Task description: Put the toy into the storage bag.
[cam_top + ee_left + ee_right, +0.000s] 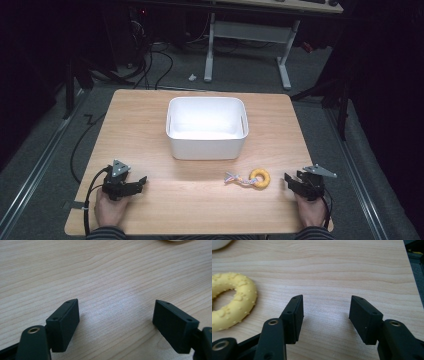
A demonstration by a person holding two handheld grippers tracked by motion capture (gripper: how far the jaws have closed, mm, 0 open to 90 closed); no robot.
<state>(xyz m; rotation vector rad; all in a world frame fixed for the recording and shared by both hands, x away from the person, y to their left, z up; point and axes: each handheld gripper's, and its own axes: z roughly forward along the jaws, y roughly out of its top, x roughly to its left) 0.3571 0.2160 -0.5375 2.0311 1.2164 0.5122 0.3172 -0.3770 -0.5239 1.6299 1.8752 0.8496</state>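
In the high view the yellow ring toy [259,177], with a short braided rope tail [234,177] trailing toward the left of the frame, lay on the wooden desk [200,210] in the lower right of centre, just below the white bin [207,127] and near the right tongs [289,179], which stood apart from it at the lower right. In the right gripper view those tongs [325,312] stood open with only bare desk between the jaws, the ring at the left edge. The left tongs [141,181], at the lower left of the high view, were spread wide over bare wood.
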